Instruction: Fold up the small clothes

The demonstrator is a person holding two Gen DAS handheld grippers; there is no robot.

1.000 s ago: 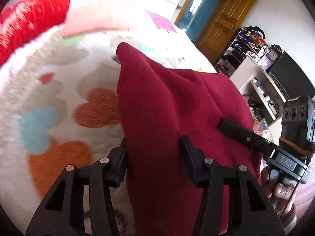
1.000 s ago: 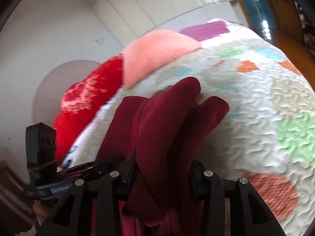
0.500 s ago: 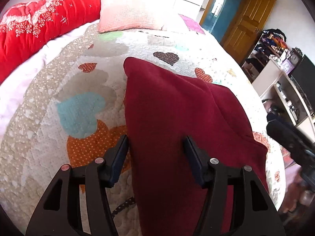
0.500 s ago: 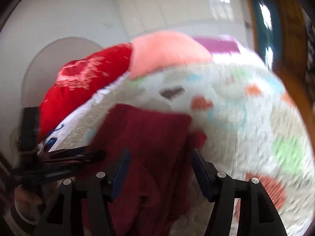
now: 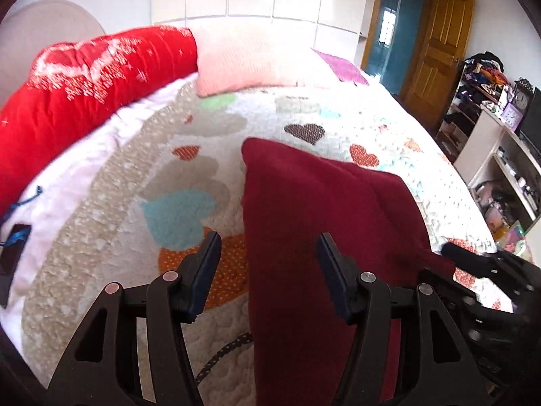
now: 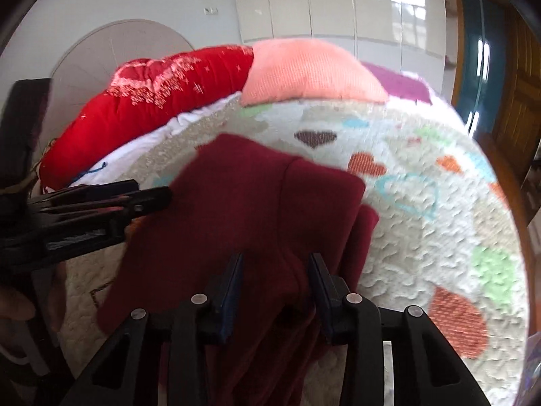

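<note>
A dark red garment (image 5: 321,209) lies folded in a long shape on the heart-patterned quilt (image 5: 338,115). My left gripper (image 5: 269,270) is open over its near left part. The cloth's left edge runs between the fingers, and a gap shows beside the left pad. In the right wrist view the garment (image 6: 243,196) spreads ahead of my right gripper (image 6: 275,287), whose jaws are closing on a raised fold of it, cloth touching both pads. The left gripper (image 6: 152,191) reaches in from the left edge. The right gripper (image 5: 449,264) sits at the garment's near right corner.
A red duvet (image 5: 84,94) and a pink pillow (image 5: 243,61) lie along the bed's far side. Shelves with clutter (image 5: 500,155) and a wooden door (image 5: 436,54) stand to the right. A small black object (image 5: 12,250) lies on the white sheet at the left.
The garment, held up and bunched in both grippers a second ago, now lies flat on the quilt. The left jaws widened and let go. The right jaws opened, then narrowed again.
</note>
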